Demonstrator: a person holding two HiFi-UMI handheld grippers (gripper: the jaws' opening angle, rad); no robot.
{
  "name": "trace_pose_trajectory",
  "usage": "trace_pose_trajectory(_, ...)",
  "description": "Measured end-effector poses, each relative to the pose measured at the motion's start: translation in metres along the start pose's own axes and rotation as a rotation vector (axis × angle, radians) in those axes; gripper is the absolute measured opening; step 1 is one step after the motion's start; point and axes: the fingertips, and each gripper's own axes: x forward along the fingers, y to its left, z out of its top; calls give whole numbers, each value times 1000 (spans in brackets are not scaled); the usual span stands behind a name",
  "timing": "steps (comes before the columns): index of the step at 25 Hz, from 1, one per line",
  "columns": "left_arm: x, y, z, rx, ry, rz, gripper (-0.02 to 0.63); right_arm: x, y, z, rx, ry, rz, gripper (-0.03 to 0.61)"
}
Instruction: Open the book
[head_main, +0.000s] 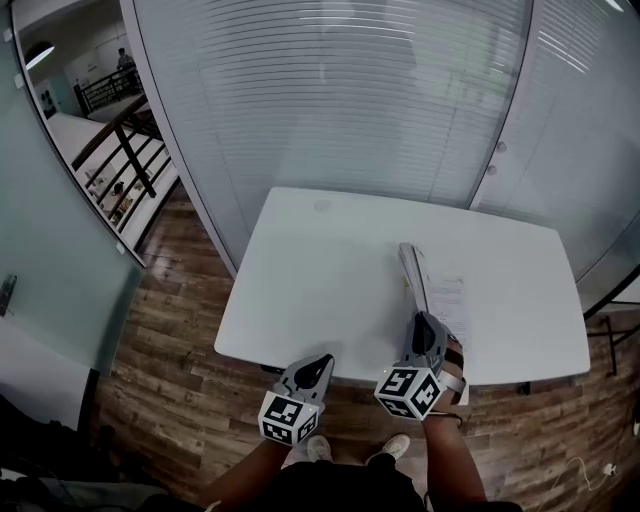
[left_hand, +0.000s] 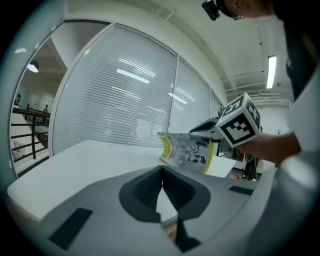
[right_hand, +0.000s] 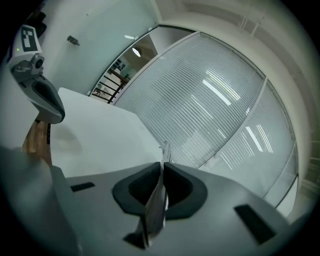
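Note:
A thin book (head_main: 445, 300) lies on the right part of the white table (head_main: 320, 270), near its front edge. Its cover (head_main: 410, 268) stands lifted on edge, with a white page showing to its right. My right gripper (head_main: 422, 328) is shut on the cover's near edge. In the right gripper view the cover (right_hand: 156, 202) runs between the pads of that gripper (right_hand: 162, 167). The left gripper view shows the printed cover (left_hand: 187, 152) with a yellow stripe raised off the table. My left gripper (head_main: 318, 366) hovers at the table's front edge, left of the book, shut (left_hand: 162, 171) and holding nothing.
A glass wall with blinds (head_main: 340, 90) runs behind the table. Wooden floor (head_main: 170, 300) lies to the left and in front. A stair railing (head_main: 125, 150) stands at the far left. The person's shoes (head_main: 395, 445) show below the table edge.

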Motion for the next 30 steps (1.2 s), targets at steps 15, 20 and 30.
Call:
trace_pose_trajectory(15,-54,43,8,-24,-43,93,17,10,114,55,-166,-90,151,29)
trace_pose_trajectory(20,-66,59,8,-13,-44,135,17,17,143,60,-211,-104,184,31)
trace_pose_trajectory(30,-83,65,-3,-33,-35,183,17,25,186,49,-122,-84,328,35)
